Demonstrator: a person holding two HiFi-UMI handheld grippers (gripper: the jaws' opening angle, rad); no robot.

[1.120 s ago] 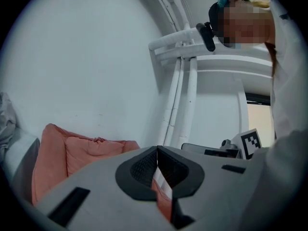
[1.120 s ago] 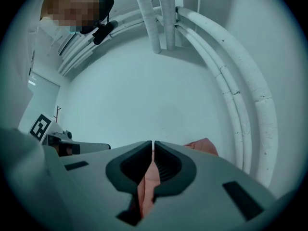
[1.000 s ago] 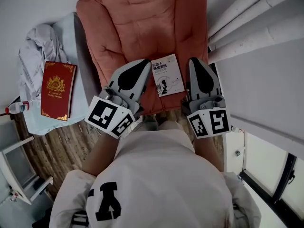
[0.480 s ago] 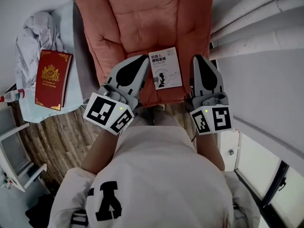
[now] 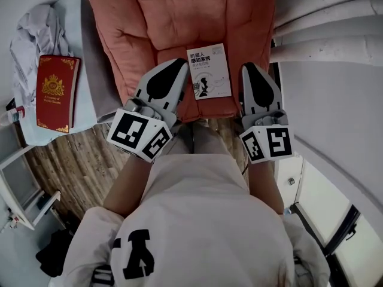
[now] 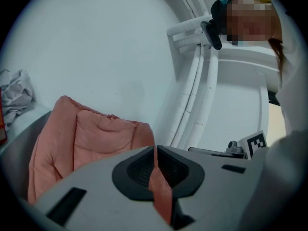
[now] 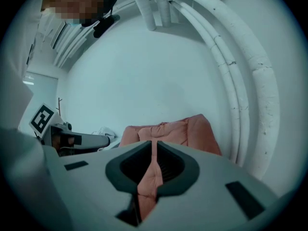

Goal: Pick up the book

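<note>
1. The white book lies flat on the near edge of the pink cushion.
2. The left gripper is clenched and empty, just left of it, apparently not touching.
3. The right gripper is likewise clenched and empty, just right.
4. A red book lies well off left.

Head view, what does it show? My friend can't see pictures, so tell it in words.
A small white book lies on a pink cushioned chair, with the person's left gripper and right gripper, both shut and empty, either side of it. Off to the left, a red book lies on a pale table beside crumpled white cloth.
</note>
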